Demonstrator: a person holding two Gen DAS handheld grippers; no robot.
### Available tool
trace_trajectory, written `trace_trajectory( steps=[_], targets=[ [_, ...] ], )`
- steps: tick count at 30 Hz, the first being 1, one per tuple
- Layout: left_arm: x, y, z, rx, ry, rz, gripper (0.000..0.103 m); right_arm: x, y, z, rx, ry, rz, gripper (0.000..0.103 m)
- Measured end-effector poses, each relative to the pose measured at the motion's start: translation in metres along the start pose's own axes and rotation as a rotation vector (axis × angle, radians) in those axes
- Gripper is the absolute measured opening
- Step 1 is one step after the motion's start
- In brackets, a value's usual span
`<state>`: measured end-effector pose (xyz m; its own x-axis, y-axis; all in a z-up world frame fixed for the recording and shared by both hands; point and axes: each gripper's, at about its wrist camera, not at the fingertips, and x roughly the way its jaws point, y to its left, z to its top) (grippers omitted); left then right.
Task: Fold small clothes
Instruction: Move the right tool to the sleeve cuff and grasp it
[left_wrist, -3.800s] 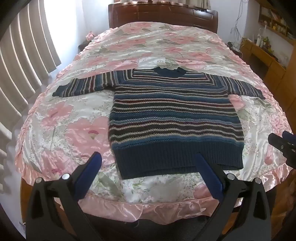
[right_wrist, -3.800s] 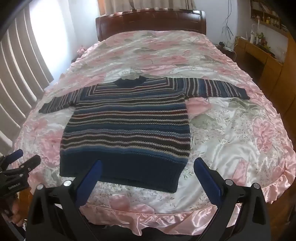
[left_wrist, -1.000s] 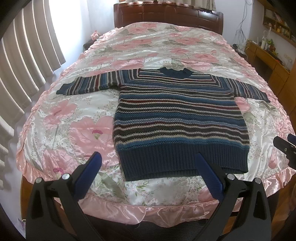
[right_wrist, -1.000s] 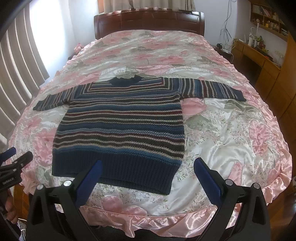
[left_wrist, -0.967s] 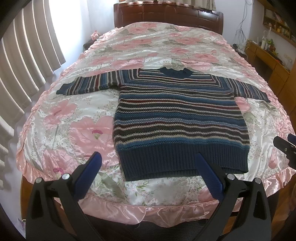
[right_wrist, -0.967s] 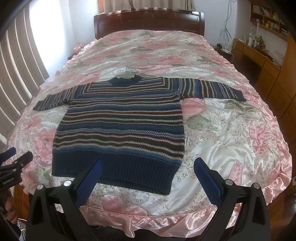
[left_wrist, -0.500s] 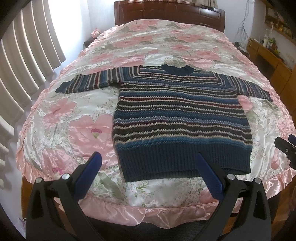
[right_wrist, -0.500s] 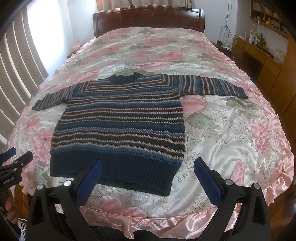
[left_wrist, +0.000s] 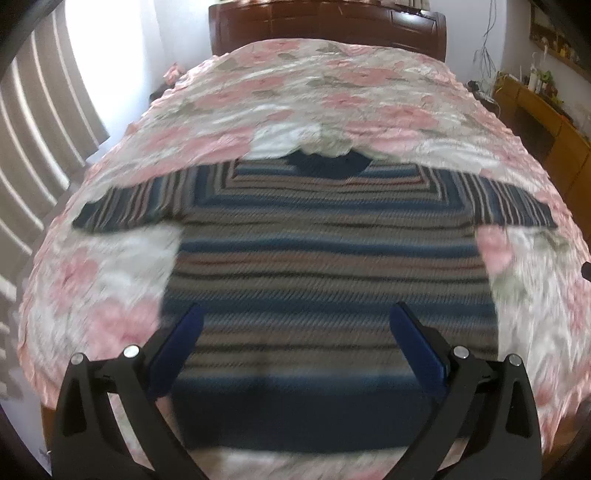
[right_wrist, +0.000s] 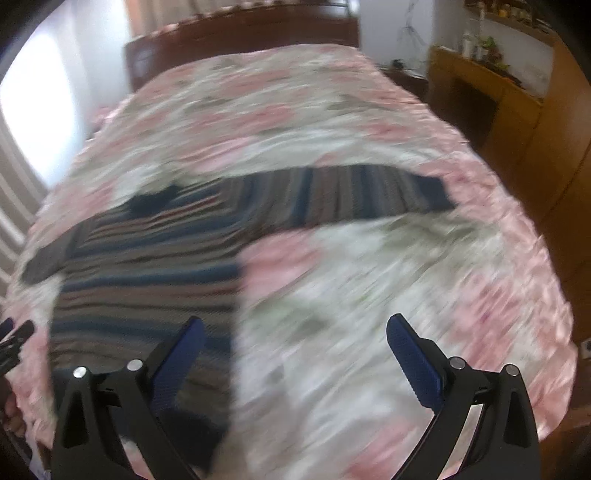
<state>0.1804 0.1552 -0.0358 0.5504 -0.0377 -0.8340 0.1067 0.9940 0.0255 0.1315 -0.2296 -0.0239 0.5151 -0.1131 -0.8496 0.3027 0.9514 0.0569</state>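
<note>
A navy striped knitted sweater (left_wrist: 325, 266) lies flat on the bed with both sleeves spread out, collar toward the headboard. My left gripper (left_wrist: 295, 328) is open and hangs over the sweater's lower body, above the dark hem band. In the right wrist view the sweater (right_wrist: 147, 251) fills the left half, with its right sleeve (right_wrist: 362, 195) stretched toward the bed's right side. My right gripper (right_wrist: 293, 341) is open over the bedspread just right of the sweater's side edge. Both views are blurred by motion.
The bed wears a pink floral satin bedspread (left_wrist: 332, 92) with a ruffled edge, and a dark wooden headboard (left_wrist: 325, 18) stands at the far end. Vertical blinds (left_wrist: 33, 122) hang at the left. Wooden furniture (right_wrist: 517, 110) lines the right wall.
Both grippers have moved forward and lower over the bed, so the sweater looks much larger. The right gripper has also swung to the right, toward the right sleeve. Both stay open.
</note>
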Motion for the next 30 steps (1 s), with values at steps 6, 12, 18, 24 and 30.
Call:
trace_trajectory(
  steps=[6, 12, 18, 24, 30],
  targets=[
    [0.066, -0.079, 0.061, 0.012, 0.004, -0.003, 0.1, 0.074, -0.099, 0.079, 0.097, 0.034, -0.087, 0.099],
    [0.131, -0.141, 0.103, 0.008, 0.047, -0.04, 0.1, 0.159, -0.2, 0.125, 0.219, 0.117, -0.135, 0.099],
    [0.168, -0.168, 0.122, -0.004, 0.05, -0.046, 0.1, 0.211, -0.255, 0.134, 0.287, 0.179, -0.145, 0.097],
    [0.196, -0.17, 0.126, 0.007, 0.068, -0.004, 0.1, 0.241, -0.271, 0.129, 0.354, 0.195, -0.064, 0.088],
    [0.212, -0.16, 0.134, -0.002, 0.081, 0.022, 0.1, 0.239, -0.255, 0.137, 0.276, 0.135, -0.122, 0.012]
  ],
)
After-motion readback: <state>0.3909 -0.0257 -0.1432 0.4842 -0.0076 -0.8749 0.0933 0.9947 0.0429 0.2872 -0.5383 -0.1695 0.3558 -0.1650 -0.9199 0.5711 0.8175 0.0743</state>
